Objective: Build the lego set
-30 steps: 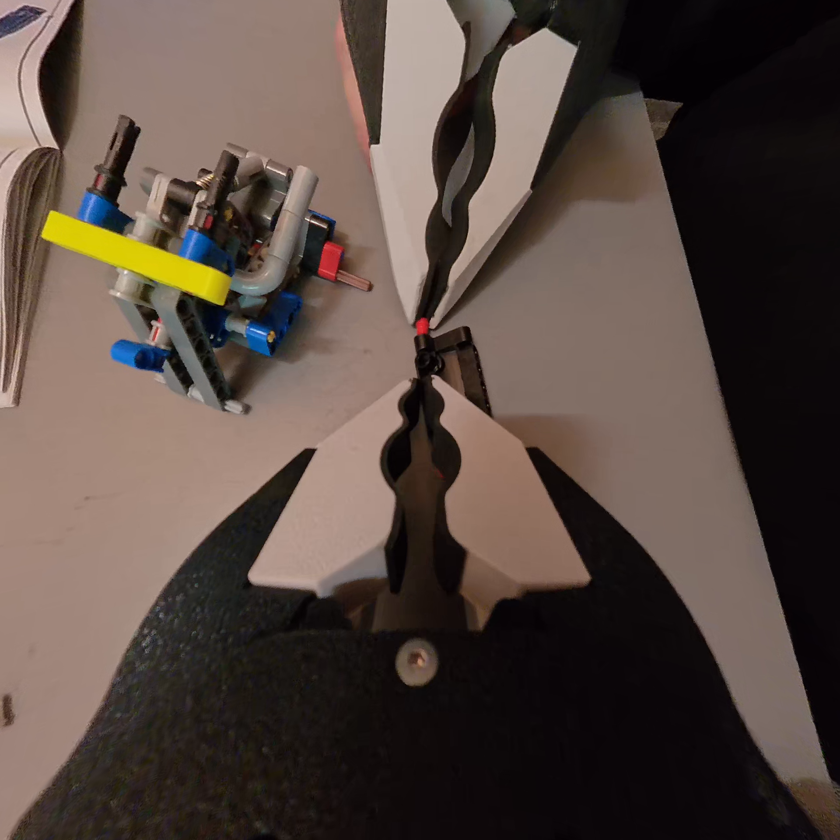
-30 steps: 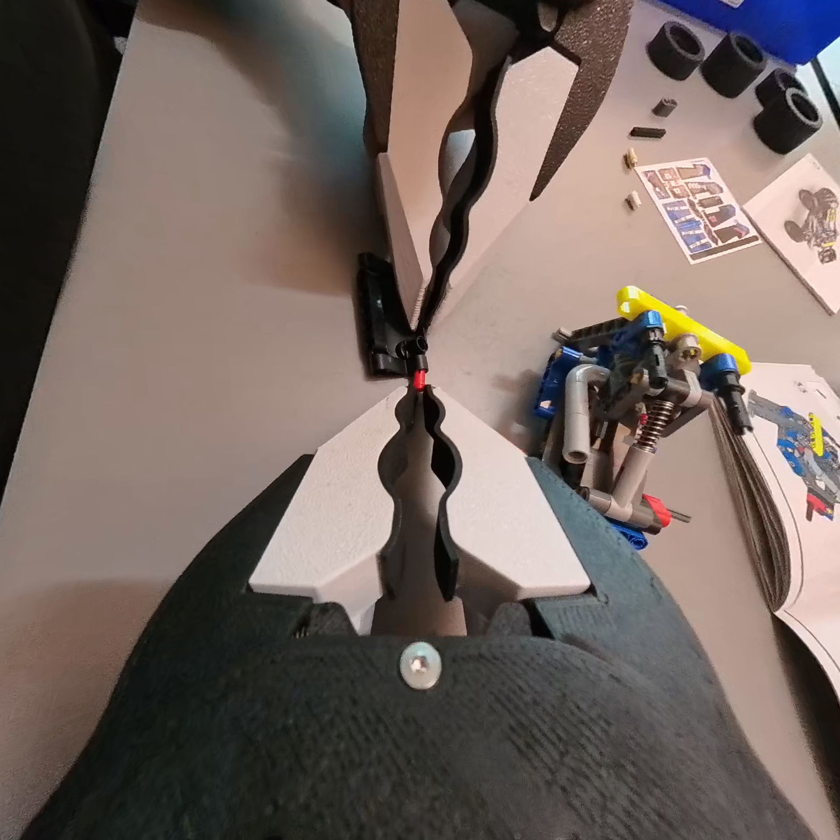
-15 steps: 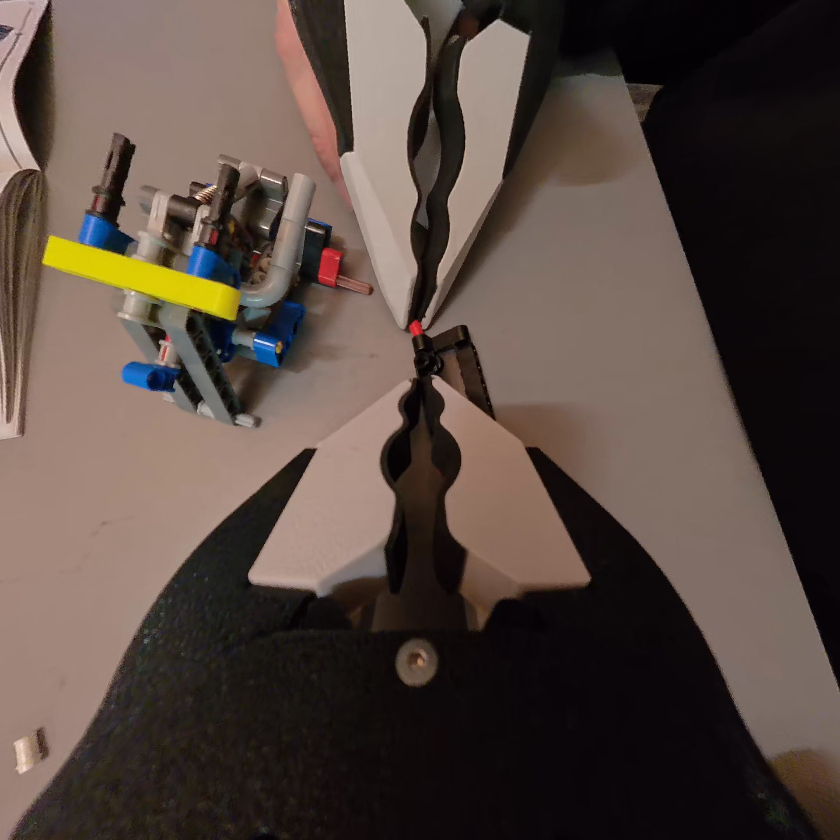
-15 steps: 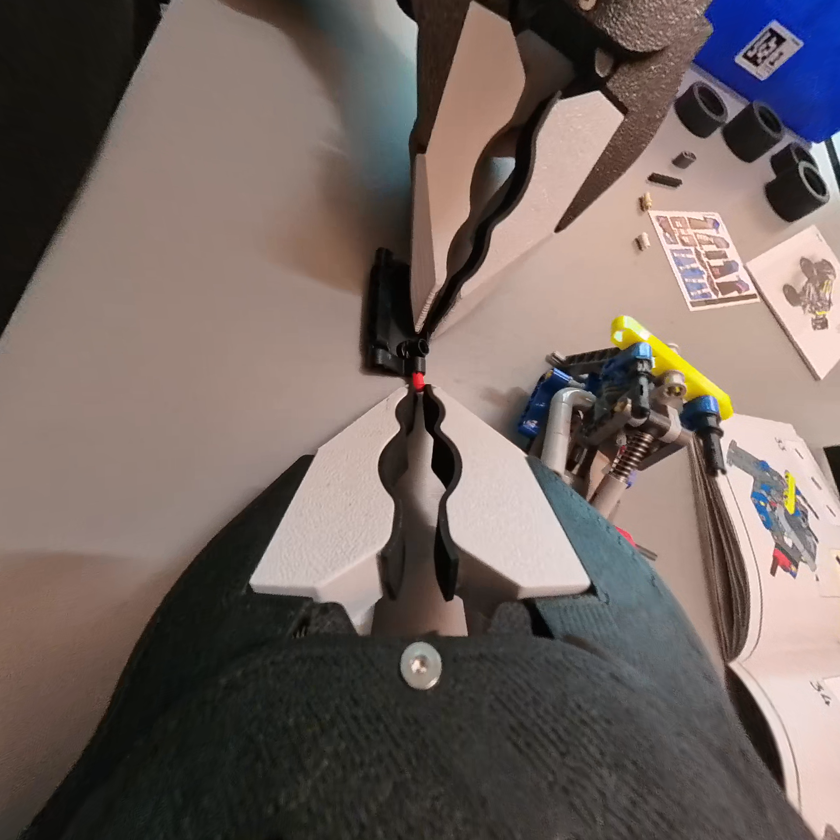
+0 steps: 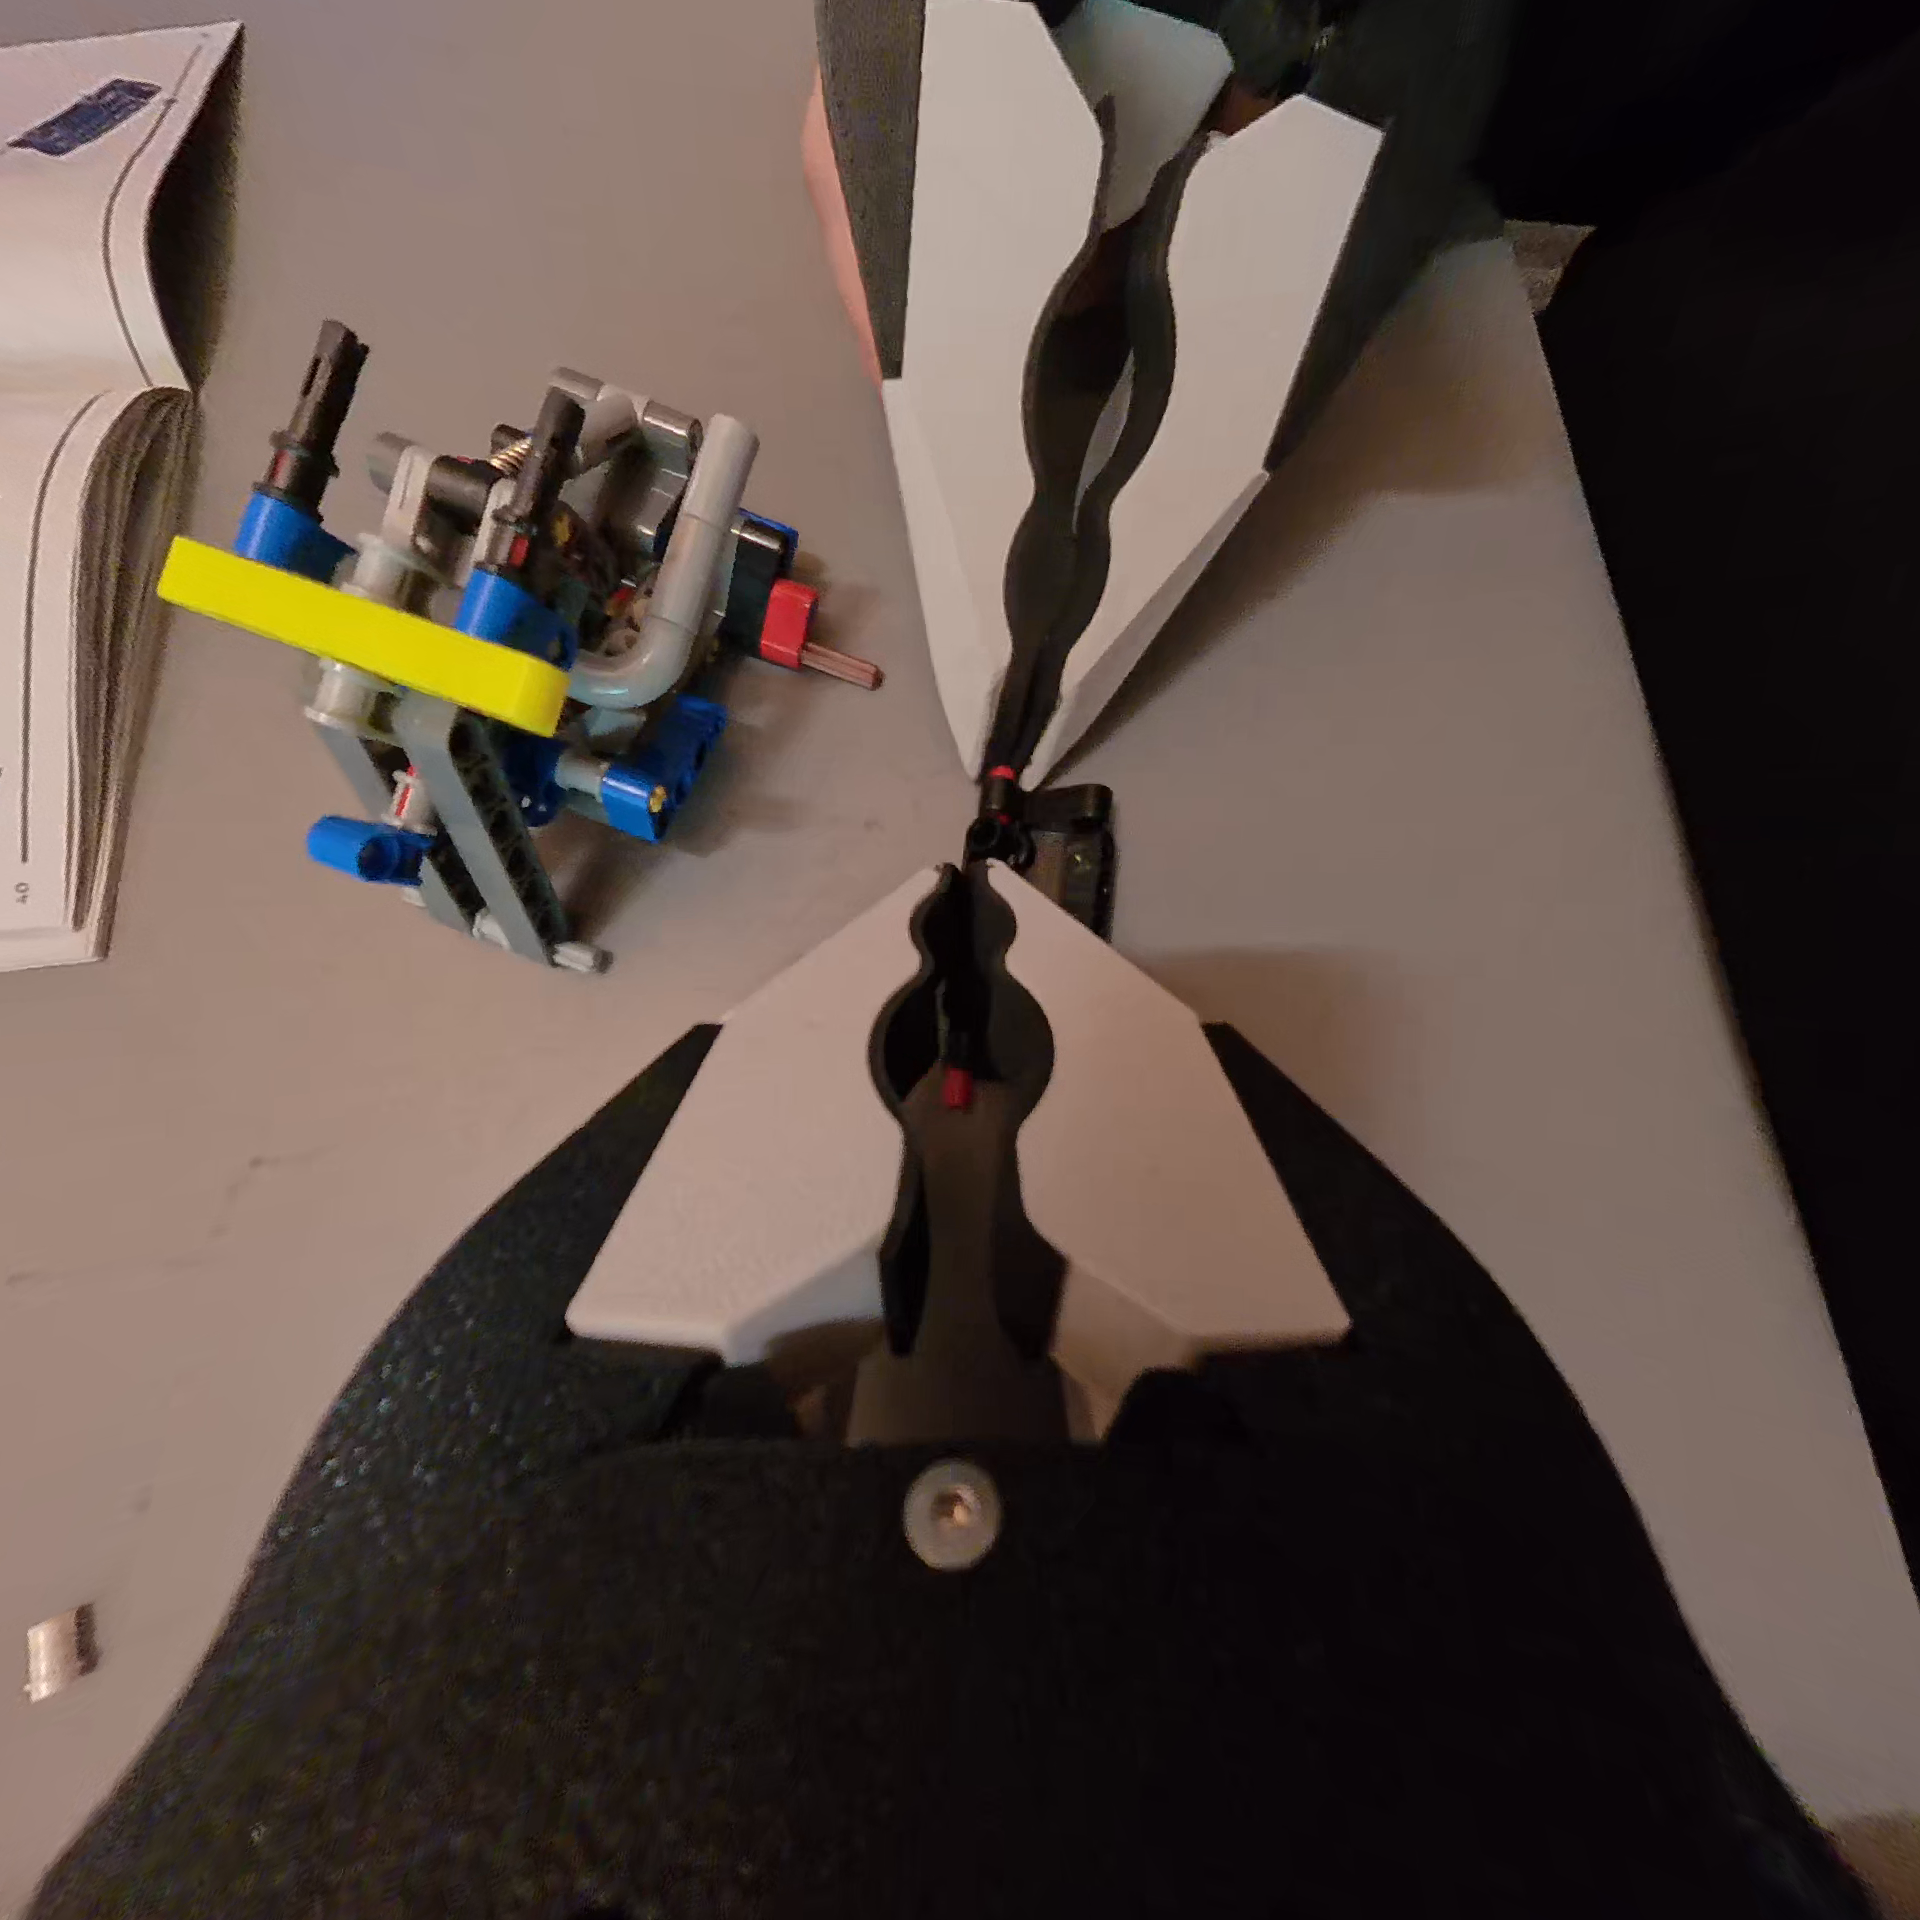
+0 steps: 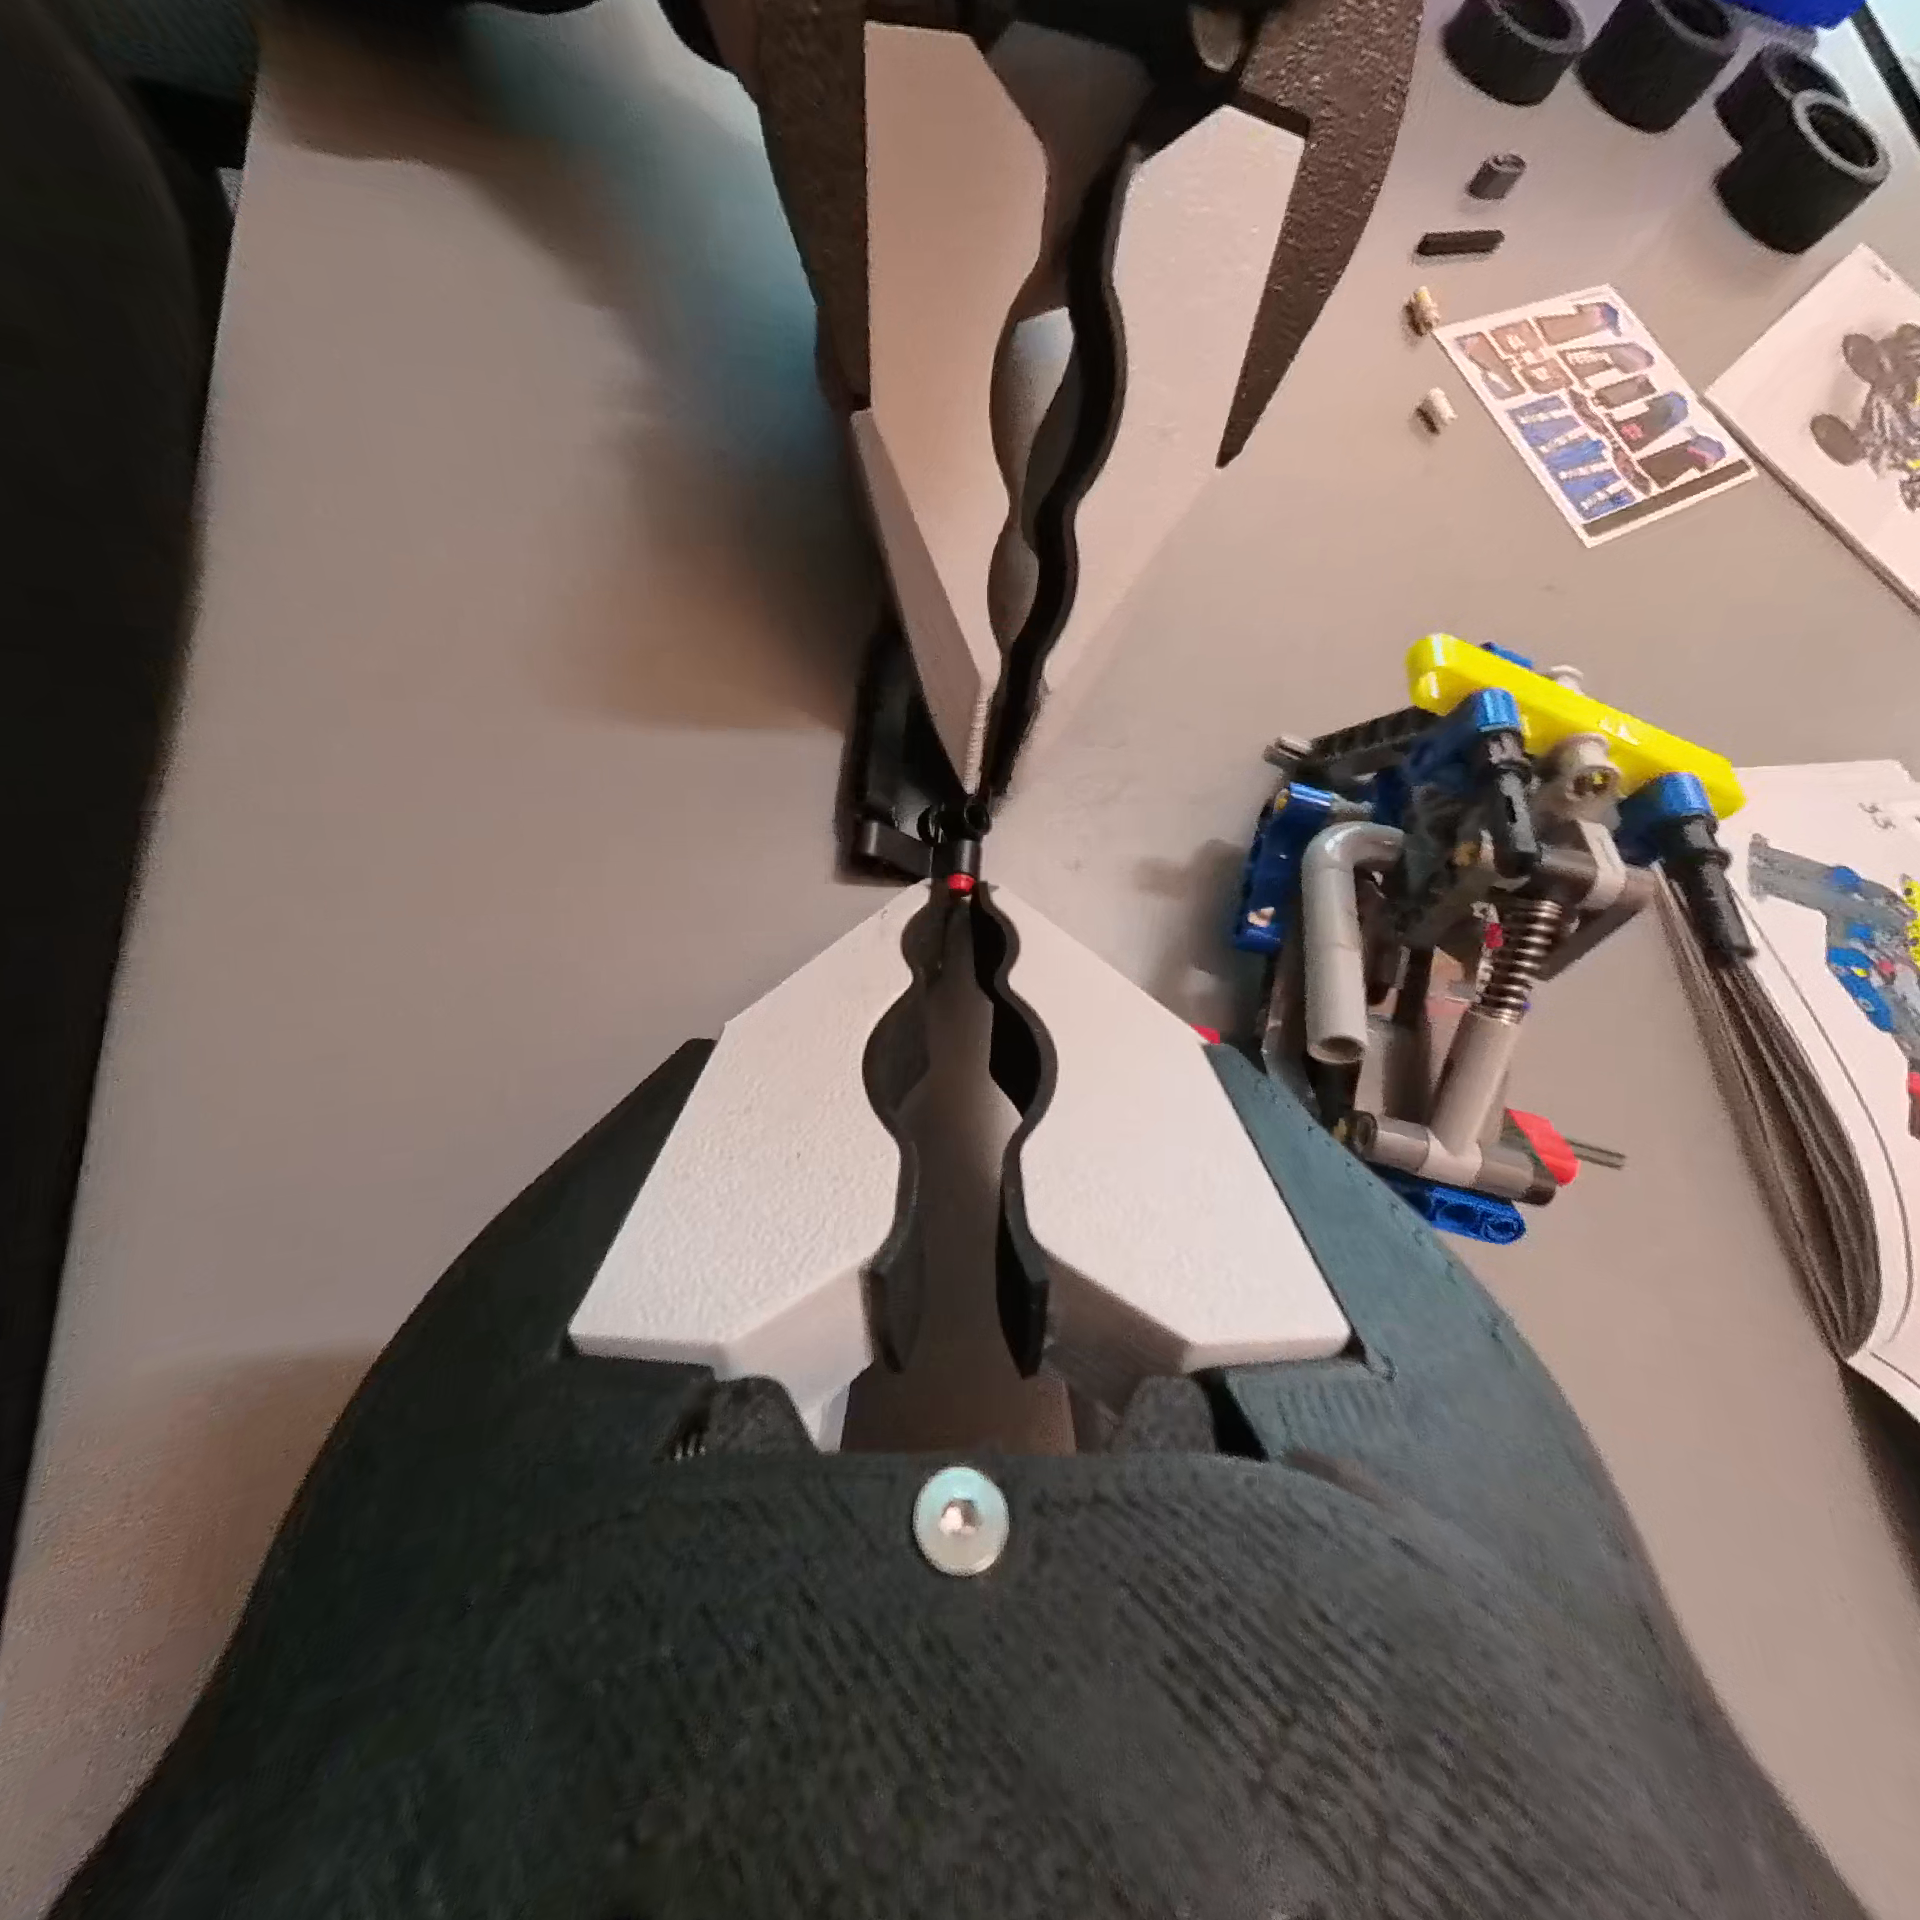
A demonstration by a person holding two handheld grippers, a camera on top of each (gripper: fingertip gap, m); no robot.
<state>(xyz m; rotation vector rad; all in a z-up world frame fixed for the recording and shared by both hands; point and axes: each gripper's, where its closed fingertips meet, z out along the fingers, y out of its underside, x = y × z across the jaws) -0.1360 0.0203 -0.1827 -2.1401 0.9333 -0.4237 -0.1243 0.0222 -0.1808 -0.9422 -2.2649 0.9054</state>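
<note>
At frame centre the left tool (image 5: 961, 883) is clenched on a thin black rod (image 5: 961, 997), and the right tool (image 6: 961, 896) pinches a red-tipped stub (image 6: 961, 883). Both meet tip to tip at a small black connector (image 5: 995, 831), over a black beam (image 5: 1081, 862) lying on the desk (image 5: 1351, 831) (the part-built model (image 5: 468, 644) stands apart, upper left).

Dim, warm light over my counter (image 5: 1351, 727).
Soft shadows spread under both views; edges bend wide, and the far corners blur slightly.
</note>
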